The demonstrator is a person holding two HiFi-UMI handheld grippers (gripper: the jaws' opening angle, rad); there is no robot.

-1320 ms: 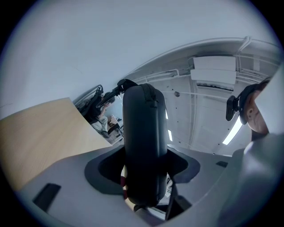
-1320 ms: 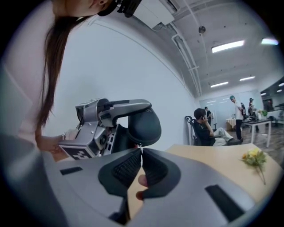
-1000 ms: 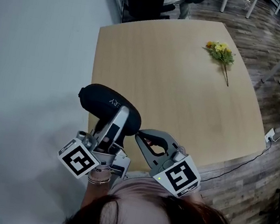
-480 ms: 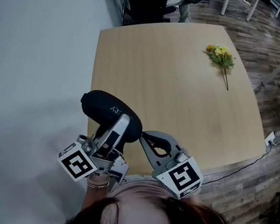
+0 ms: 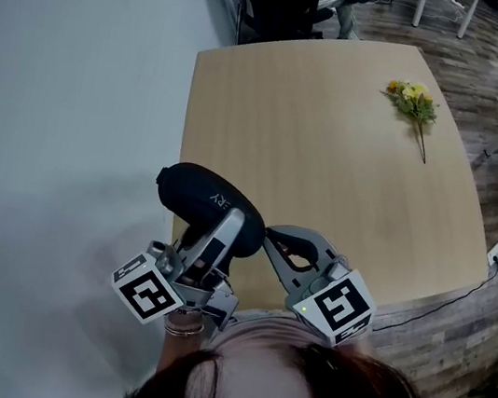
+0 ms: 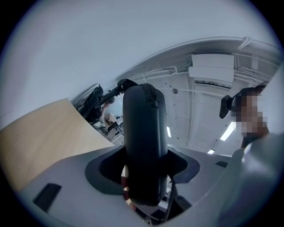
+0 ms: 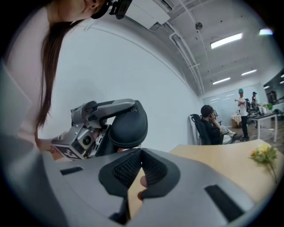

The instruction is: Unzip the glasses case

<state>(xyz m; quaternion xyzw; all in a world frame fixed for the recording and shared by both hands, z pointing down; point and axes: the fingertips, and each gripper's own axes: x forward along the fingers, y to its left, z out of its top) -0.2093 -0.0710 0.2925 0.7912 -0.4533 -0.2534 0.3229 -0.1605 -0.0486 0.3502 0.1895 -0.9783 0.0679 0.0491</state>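
A black oval glasses case [image 5: 209, 200] hangs in the air over the near left corner of the table, with my left gripper [image 5: 228, 228] shut on it. In the left gripper view the case [image 6: 144, 133] stands upright between the jaws, its zip seam running up the right side. My right gripper [image 5: 268, 237] sits just right of the case, its tips at the case's near end. In the right gripper view its ribbed pads [image 7: 128, 166] meet at the tips below the case [image 7: 128, 126]. Whether a zip pull is pinched there is hidden.
The light wooden table [image 5: 331, 160] bears a small bunch of yellow flowers [image 5: 416, 103] at its far right. A seated person [image 7: 208, 124] is beyond the far edge. A grey wall fills the left side. A cable [image 5: 460, 295] lies on the wood floor at the right.
The head view has shifted a little, so everything sits slightly to the right. Both grippers and the case keep the same arrangement.
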